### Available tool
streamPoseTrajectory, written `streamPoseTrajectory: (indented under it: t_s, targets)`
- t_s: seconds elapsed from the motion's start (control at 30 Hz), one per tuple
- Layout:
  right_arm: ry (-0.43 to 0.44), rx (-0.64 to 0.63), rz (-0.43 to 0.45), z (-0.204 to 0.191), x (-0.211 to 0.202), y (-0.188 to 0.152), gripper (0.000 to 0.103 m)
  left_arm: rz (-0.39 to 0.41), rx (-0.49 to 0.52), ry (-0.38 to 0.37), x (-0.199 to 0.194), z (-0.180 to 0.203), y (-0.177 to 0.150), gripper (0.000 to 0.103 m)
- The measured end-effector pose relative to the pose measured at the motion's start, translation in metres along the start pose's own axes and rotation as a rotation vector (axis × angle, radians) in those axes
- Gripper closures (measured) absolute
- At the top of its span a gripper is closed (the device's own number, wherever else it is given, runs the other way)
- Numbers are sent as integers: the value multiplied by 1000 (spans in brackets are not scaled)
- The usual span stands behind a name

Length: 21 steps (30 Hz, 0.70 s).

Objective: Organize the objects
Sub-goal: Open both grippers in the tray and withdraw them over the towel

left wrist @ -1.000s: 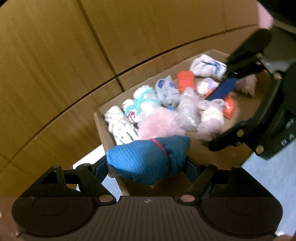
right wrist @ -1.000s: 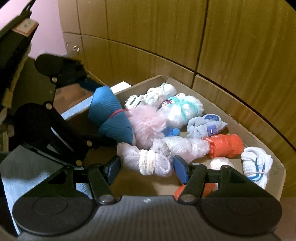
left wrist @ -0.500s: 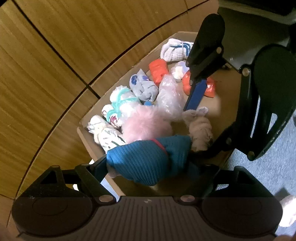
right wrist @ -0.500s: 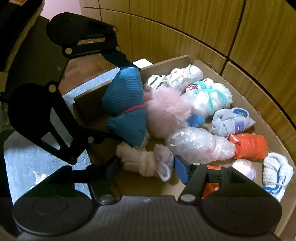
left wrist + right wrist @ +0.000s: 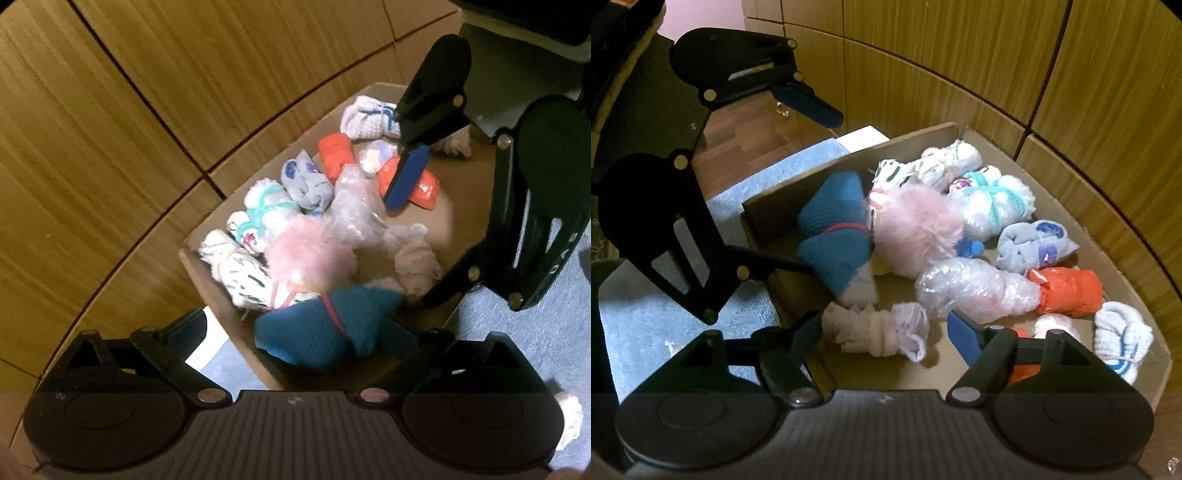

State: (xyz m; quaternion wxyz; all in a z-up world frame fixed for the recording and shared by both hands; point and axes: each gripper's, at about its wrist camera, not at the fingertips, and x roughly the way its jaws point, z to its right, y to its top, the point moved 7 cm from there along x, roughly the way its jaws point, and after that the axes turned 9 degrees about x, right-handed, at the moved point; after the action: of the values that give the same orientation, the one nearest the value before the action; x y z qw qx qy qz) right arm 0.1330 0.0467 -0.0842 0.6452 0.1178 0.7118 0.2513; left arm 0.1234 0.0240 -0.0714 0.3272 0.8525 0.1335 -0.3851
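Lying in cardboard box (image 5: 960, 133): teal sock bundle (image 5: 325, 328) | left tool (image 5: 295, 332) spread | right tool (image 5: 886, 332) spread

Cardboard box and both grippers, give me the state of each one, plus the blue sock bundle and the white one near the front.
cardboard box: open, holding many bundles
left gripper: open
blue sock bundle: released, lying in the box
right gripper: open, fingers either side of the white bundle
white bundle: lying in the box, ungrasped

Each hand-held gripper (image 5: 295, 332) is black, ribbed, with blue finger pads (image 5: 964, 338) and silver screws.
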Motion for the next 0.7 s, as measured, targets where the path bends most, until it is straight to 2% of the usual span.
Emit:
streamPoseTrajectory:
  t_s: [0.17, 0.37, 0.5, 0.7]
  targets:
    - [-14, 3, 12, -3, -11, 2, 30, 7, -43, 9, -13, -4, 0, 2]
    - [-34, 43, 61, -7, -39, -6, 29, 32, -146, 10, -42, -5, -8, 2]
    - [-46, 86, 105, -12, -63, -23, 28, 53, -206, -4, -63, 0, -21, 1]
    - [-63, 109, 132, -27, -90, -55, 26, 27, -211, 20, -81, 5, -46, 1]
